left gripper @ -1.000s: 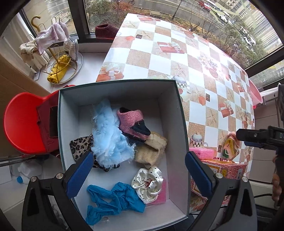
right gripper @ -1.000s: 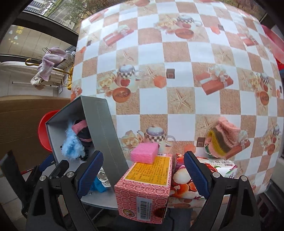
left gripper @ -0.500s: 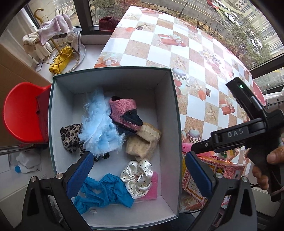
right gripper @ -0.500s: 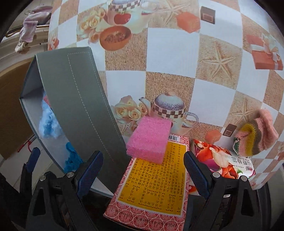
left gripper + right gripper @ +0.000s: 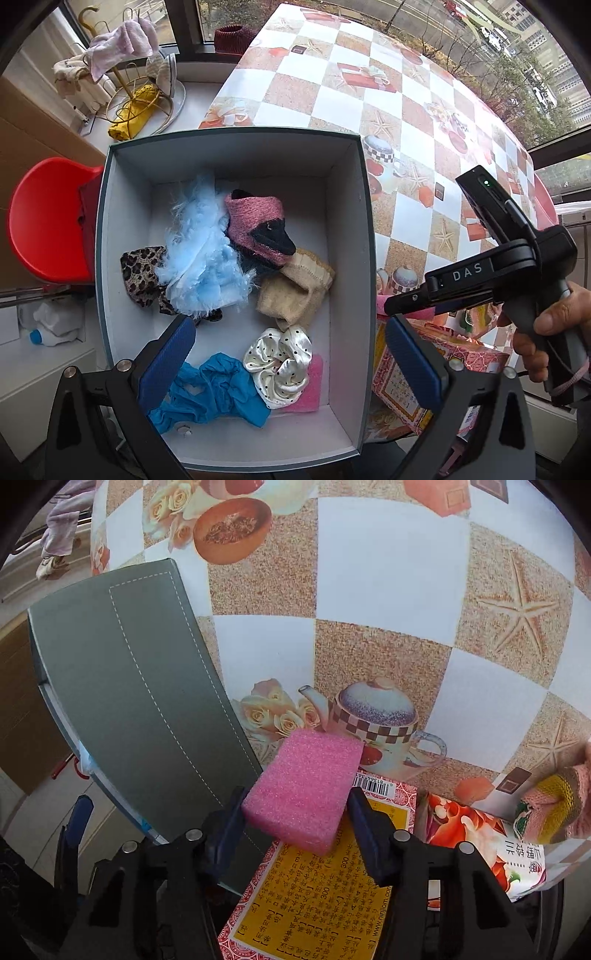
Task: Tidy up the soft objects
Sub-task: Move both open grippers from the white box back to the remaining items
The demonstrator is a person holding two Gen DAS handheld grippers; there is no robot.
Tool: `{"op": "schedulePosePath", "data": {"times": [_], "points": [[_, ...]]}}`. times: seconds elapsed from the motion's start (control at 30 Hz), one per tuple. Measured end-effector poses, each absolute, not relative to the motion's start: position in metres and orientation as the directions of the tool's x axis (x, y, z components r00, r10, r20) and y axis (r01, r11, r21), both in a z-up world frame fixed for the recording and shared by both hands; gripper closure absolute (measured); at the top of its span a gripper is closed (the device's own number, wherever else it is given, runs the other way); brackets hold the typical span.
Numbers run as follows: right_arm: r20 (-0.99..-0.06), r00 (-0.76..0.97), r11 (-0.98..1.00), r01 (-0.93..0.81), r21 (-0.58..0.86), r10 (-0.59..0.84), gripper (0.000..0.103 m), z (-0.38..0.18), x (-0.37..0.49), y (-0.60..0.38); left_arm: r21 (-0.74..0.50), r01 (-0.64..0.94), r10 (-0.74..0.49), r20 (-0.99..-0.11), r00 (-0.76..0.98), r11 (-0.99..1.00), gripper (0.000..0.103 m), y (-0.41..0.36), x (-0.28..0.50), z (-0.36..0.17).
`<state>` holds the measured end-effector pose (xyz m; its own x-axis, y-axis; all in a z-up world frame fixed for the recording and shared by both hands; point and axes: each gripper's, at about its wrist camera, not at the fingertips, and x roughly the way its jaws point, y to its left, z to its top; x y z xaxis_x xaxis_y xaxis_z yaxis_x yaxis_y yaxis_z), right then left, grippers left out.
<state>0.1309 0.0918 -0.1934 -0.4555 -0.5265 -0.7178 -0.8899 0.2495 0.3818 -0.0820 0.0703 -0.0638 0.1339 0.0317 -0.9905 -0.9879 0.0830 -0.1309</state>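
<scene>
Two blue pads of the right hand-held gripper (image 5: 295,821) have just been closing and now flank a pink foam block (image 5: 304,788), the left pad touching its edge while the right one looks a hair off it, so whether it is truly clenched I cannot tell. The block rests on a red-and-yellow carton (image 5: 317,897) on the desk (image 5: 388,583), just right of the grey box (image 5: 140,701). The left hand-held gripper (image 5: 290,365) hangs released, nothing between its pads, over that box's heap of soft things, a blue glove (image 5: 212,393) and a dotted scrunchie (image 5: 279,363) nearest.
</scene>
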Motion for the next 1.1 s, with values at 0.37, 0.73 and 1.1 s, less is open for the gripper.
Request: {"op": "schedulePosePath", "data": {"times": [0.37,0.73,1.1], "points": [[-0.904,-0.403,0.409,-0.856,0.317,-0.143,0.004,-0.141,0.239,0.111,-0.136,-0.976,0.04,-0.989,0.145,0.17,0.0,0.085,-0.038,-0.054],[-0.965,-0.233,0.477,-0.866,0.151,-0.118,0.001,-0.128,0.331,0.059,-0.152,-0.941,0.007,-0.987,0.162,0.304,0.0,0.099,0.046,-0.049],[-0.973,-0.191,0.346,-0.928,0.136,-0.129,0.001,-0.153,0.318,0.029,-0.101,-0.936,-0.037,-0.995,0.094,0.339,0.0,0.113,0.137,-0.067]]}}
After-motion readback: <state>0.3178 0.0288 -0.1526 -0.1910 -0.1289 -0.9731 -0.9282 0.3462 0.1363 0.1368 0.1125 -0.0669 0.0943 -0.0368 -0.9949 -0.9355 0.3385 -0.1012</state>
